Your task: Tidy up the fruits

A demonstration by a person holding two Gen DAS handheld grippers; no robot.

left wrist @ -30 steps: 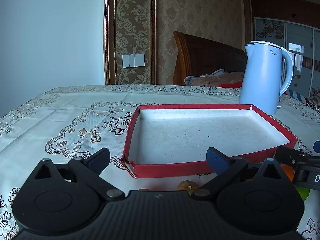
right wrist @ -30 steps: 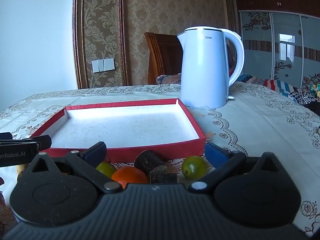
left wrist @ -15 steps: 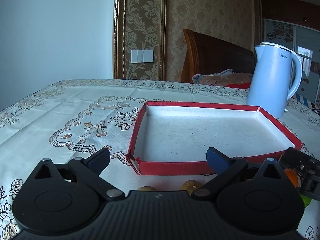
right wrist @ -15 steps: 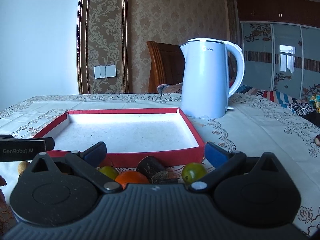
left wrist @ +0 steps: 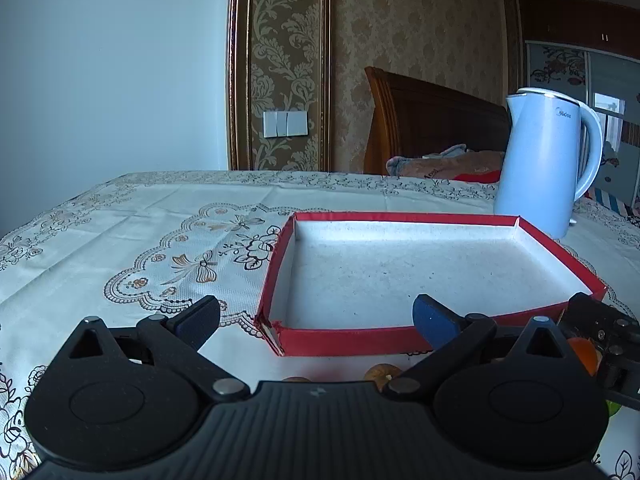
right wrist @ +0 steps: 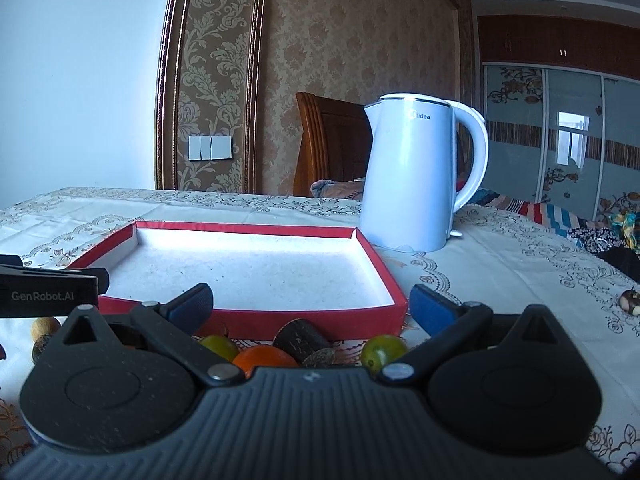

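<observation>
On the embroidered tablecloth (right wrist: 500,264), I read "Midea" on the pale-blue plastic kettle (right wrist: 416,176); left gripper (left wrist: 316,316) and right gripper (right wrist: 310,300) gape, holding nothing, before the red cardboard tray (right wrist: 260,320).

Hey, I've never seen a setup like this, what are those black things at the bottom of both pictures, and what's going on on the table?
Those black shapes are two hand-held grabbing tools, one in each of a person's hands, each with a camera looking forward along its jaws. One picture comes from the left gripper, the other from the right gripper. Both have their jaws spread open and hold nothing. On the patterned tablecloth sits a shallow red tray with nothing in it, and behind it a pale blue kettle. In front of the tray lie small fruits: an orange, two green ones and a dark brown piece. The job is sorting them.
</observation>
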